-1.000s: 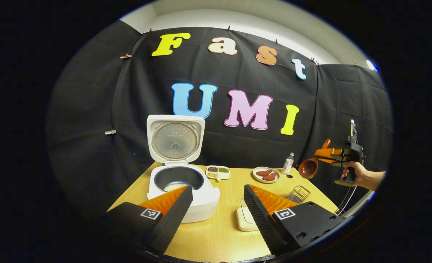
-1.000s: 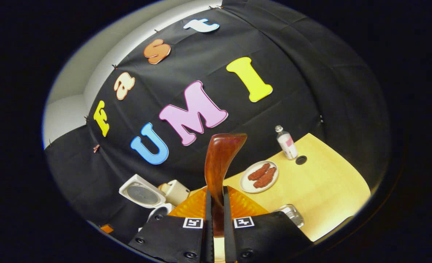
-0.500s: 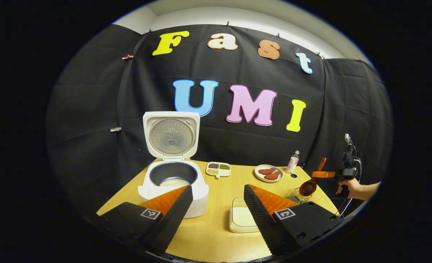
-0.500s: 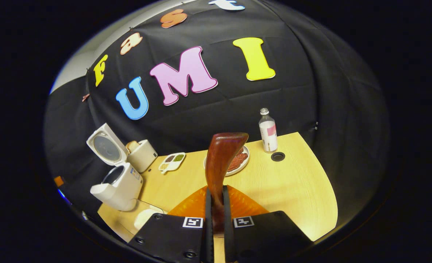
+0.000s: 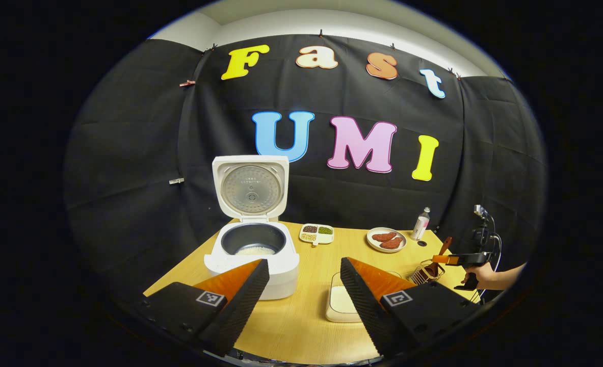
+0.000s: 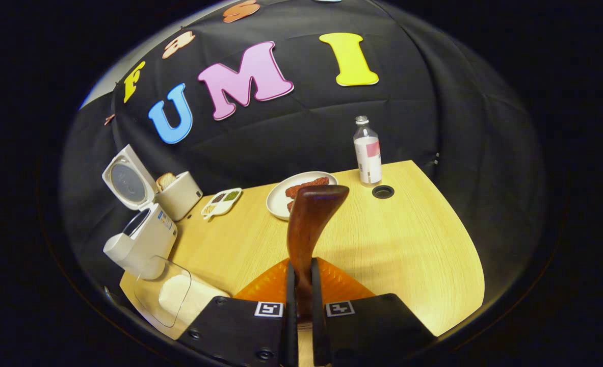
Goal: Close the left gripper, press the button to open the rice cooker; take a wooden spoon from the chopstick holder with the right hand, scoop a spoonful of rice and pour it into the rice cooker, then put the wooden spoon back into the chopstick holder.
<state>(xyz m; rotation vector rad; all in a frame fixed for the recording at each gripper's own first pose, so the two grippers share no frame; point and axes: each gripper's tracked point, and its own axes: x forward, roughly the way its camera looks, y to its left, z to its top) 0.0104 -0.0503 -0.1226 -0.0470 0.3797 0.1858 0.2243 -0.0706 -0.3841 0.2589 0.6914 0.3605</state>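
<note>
The white rice cooker [image 5: 253,255] stands open, lid [image 5: 250,186] upright, with white rice in its dark pot [image 5: 254,250]. My left gripper [image 5: 304,300] hovers open and empty in front of it, above the table. Far right in the left gripper view, my right gripper [image 5: 446,260] holds the wooden spoon [image 5: 445,246], whose bowl end reaches down into the wire chopstick holder [image 5: 422,273]. In the right gripper view, the right gripper [image 6: 301,306] is shut on the wooden spoon's brown handle [image 6: 309,224], which rises straight ahead. The cooker [image 6: 138,237] sits at the left.
A shallow container of rice [image 5: 343,300] lies between the cooker and the holder. A divided dish [image 5: 316,233], a plate with sausages [image 5: 387,239] and a small bottle [image 5: 421,223] line the back of the table. A toaster [image 6: 179,193] stands behind the cooker. A hand [image 5: 477,278] holds the right gripper.
The right gripper has come down from above the table's right edge, lowering the spoon's bowl into the wire holder. The left gripper stays open and has drifted only slightly.
</note>
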